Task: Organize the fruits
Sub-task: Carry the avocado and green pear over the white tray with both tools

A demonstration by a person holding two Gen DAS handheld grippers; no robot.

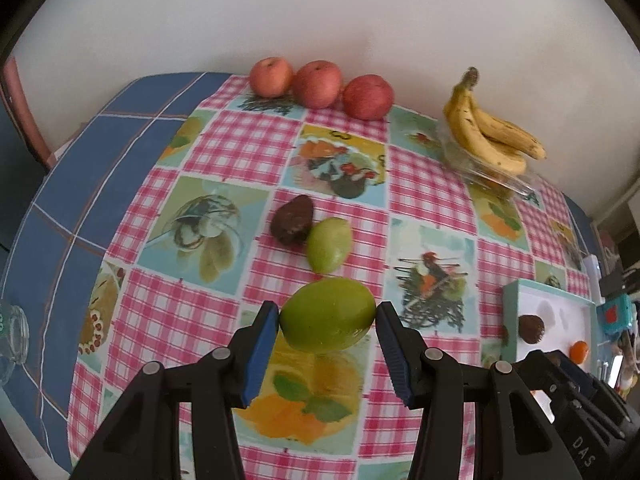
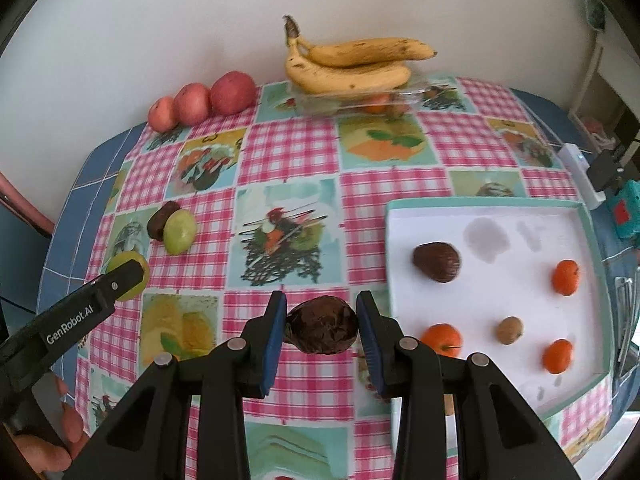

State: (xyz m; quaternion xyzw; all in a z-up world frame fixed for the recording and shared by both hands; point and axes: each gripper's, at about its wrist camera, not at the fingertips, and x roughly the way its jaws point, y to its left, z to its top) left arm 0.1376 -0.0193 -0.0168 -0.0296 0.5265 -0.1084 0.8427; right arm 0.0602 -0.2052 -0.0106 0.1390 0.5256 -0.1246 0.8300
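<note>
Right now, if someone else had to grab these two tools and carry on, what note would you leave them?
Left gripper: jaws shut on a green mango.
Right gripper: jaws shut on a dark avocado, just left of the white tray.
Done: tray holds one avocado, three tangerines and a small brown fruit.
Left: a second green mango and another dark avocado touching on the cloth; apples and bananas at the back.

We see a patchwork tablecloth (image 2: 292, 152) of pink check and printed food squares, laid over a blue cloth (image 1: 80, 184) with thin grid lines. A glass jar (image 1: 12, 332) stands at the table's left edge. At the right edge we note a white box (image 2: 576, 172) beside a teal device (image 2: 626, 210). A white wall (image 1: 320, 12) backs the table.
</note>
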